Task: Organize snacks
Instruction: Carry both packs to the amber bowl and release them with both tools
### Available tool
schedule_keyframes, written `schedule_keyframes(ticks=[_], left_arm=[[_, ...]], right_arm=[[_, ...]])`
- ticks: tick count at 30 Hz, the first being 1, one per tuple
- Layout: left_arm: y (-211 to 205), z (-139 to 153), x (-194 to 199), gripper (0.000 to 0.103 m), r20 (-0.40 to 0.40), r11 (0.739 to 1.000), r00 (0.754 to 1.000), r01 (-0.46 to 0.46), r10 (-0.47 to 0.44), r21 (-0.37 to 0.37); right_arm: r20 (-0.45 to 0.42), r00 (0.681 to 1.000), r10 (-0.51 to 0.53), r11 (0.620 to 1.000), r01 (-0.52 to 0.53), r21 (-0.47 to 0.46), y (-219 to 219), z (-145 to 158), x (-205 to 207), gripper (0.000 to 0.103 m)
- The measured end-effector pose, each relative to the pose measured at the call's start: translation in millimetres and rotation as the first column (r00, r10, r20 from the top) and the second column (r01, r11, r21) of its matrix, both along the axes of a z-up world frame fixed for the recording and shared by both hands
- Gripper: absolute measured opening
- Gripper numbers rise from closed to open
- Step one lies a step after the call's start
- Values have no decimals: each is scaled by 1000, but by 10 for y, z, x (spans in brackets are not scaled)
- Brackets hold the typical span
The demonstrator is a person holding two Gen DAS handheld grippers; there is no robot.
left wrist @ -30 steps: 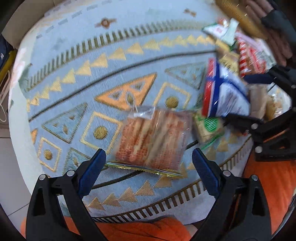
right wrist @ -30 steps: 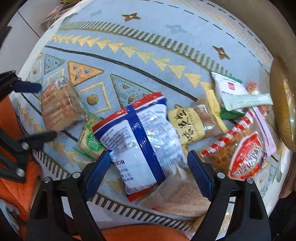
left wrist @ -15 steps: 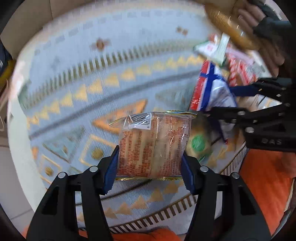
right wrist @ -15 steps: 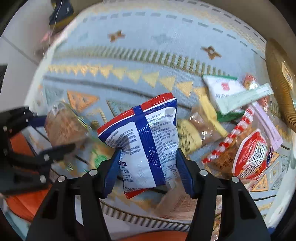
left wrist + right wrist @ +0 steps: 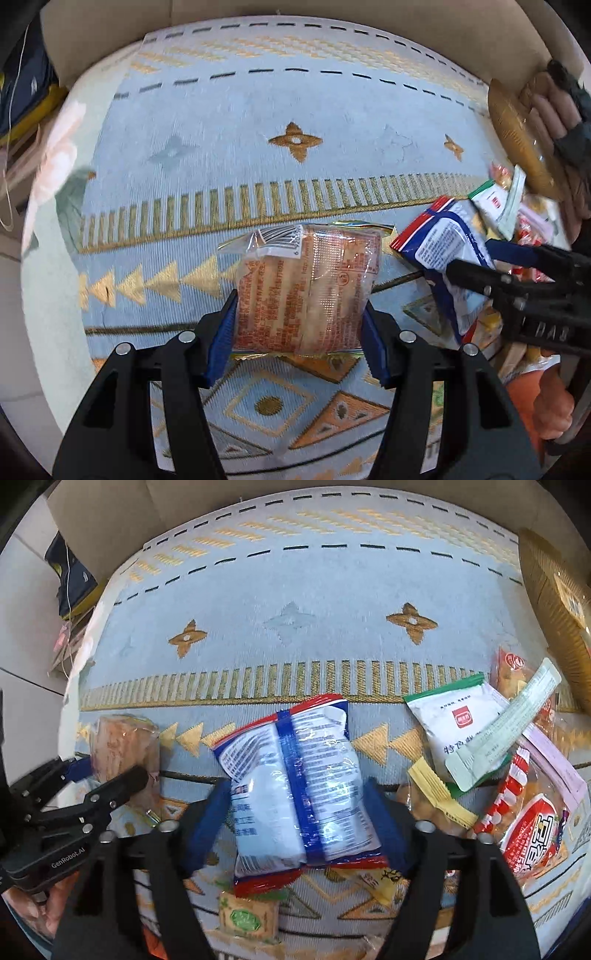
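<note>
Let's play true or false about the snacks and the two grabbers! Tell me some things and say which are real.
1. The left gripper squeezes a clear packet of orange biscuits. True.
2. The right gripper is open and holds nothing. False: it is shut on a blue, white and red bag.
3. The cloth under the snacks is plain red. False: it is light blue with gold patterns.
4. A white packet with a green edge lies to the right of the blue bag. True.

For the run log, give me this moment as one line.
left gripper: shut on orange cracker pack | right gripper: shut on blue-and-white bag | both lifted
</note>
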State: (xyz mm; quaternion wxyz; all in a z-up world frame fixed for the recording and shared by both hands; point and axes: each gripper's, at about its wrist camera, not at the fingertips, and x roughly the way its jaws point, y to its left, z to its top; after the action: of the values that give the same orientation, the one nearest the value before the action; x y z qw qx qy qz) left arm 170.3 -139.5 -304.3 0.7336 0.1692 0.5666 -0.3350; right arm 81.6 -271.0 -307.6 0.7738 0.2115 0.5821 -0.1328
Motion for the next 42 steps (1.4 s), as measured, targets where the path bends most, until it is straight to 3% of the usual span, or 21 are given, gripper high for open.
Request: schedule_keyframes(ticks=[5,7,9,12,15,19,24,27,30,35,38,40,42], left_arm=[[-50,-30,-60,60,16,1000,1000,9,-9,6],[-21,-18,-32,60,10,1000,1000,4,-4,-1],[-18,2,-49,60,19,1000,1000,-1,1,-5],[-14,106,-80,59,31,1000,999,10,-10,-23],[-117,387,-180,59,61,995,997,50,-45,-86],[-520,786,-283,59,107,980,989,119,-102,-161],[-1271,1245,-455,59,130,935,972,227,-198,-274],[-1703,1392,-551,59,140,907,959,278,-245,-316],[-2171,1413,-577,59,120,881,950,313,-289,-356],[-2751,1366,-660,59,104,856,935,351,-338,-379],[-3060,1338,-725,60,110,844,926,375,-361,-383],[-3207,1325,-730,71,124,844,925,378,-359,-380],[-3240,1321,-704,73,122,845,924,380,-361,-375]], right_arm=[[-62,996,67,993,-73,-91,176,-134,44,81],[-98,991,89,988,-101,-118,238,-219,45,69],[-69,994,87,989,-94,-112,253,-183,16,60],[-18,998,55,990,-56,-133,154,42,-114,58],[55,998,13,993,-6,-116,31,328,-243,58],[152,986,-75,986,97,-138,-312,803,-514,58],[210,954,-214,951,252,-180,-841,1203,-852,58],[226,923,-313,911,358,-203,-1256,1362,-1136,58],[221,874,-432,858,474,-196,-1786,1417,-1366,58],[216,810,-545,798,580,-165,-2378,1348,-1479,58],[221,789,-573,782,607,-141,-2655,1324,-1478,59],[215,787,-579,778,612,-142,-2725,1302,-1409,74],[211,789,-576,779,609,-149,-2761,1243,-1412,77]])
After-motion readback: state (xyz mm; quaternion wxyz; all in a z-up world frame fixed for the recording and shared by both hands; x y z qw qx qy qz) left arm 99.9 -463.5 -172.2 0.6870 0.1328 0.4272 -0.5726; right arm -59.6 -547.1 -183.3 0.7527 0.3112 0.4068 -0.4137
